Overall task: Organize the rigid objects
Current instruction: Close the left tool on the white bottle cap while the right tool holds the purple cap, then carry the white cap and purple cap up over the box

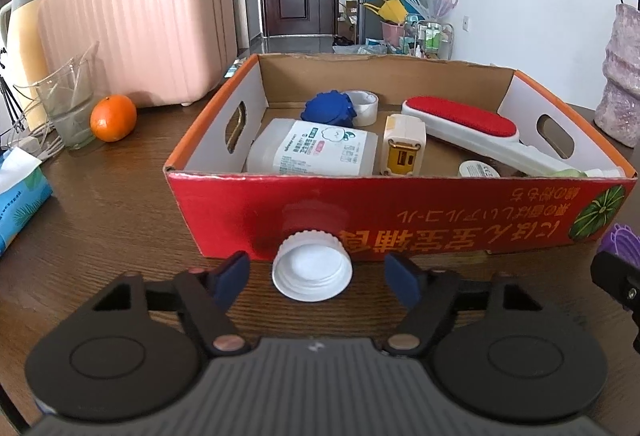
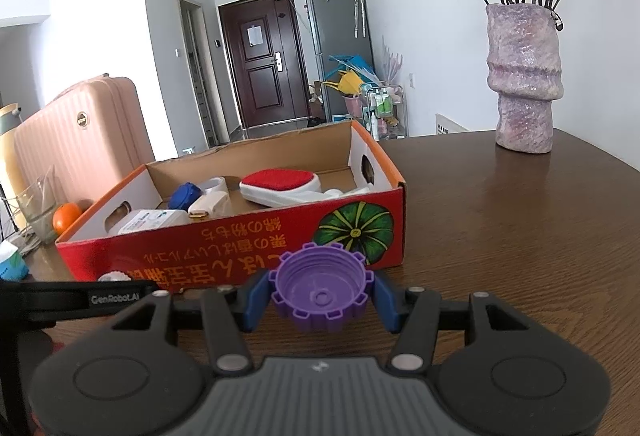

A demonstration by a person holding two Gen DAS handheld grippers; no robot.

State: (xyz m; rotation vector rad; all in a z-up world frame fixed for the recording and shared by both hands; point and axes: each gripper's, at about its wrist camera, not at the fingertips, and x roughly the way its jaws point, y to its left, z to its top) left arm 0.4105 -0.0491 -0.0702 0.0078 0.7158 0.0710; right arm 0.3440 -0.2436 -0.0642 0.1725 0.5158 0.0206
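On the wooden table (image 1: 112, 204), tight against the red front wall of the cardboard box (image 1: 400, 212), lies the white cap (image 1: 312, 272) with its hollow side up, and our left gripper (image 1: 316, 276) stands around it with both blue pads clear of its rim, so nothing is gripped there. Our right gripper (image 2: 322, 300) is clamped on the purple cap (image 2: 320, 290), held just short of the box at about six o'clock from the pumpkin print. We judge the main risk is on the left: the white cap touches the box wall, so a pad closing off-centre could push it along the wall or tip it out of the jaws, and the fingers themselves could knock the box. On the right, the toothed rim of the purple cap gives the pads little flat to bite (a slip during the lift over the wall seems possible). Counting: two caps outside the box, one white and one purple. Inside we count one blue cap (image 1: 328, 108) at twelve o'clock, one white tape roll (image 1: 366, 106) beside it, one white labelled bottle (image 1: 316, 152) at nine o'clock, one cream charger-like block (image 1: 404, 144) in the middle, one red-faced lint brush (image 1: 464, 128) at three o'clock, and one small white lid (image 1: 478, 169) near the front wall. Further small things under the brush handle we cannot make out.
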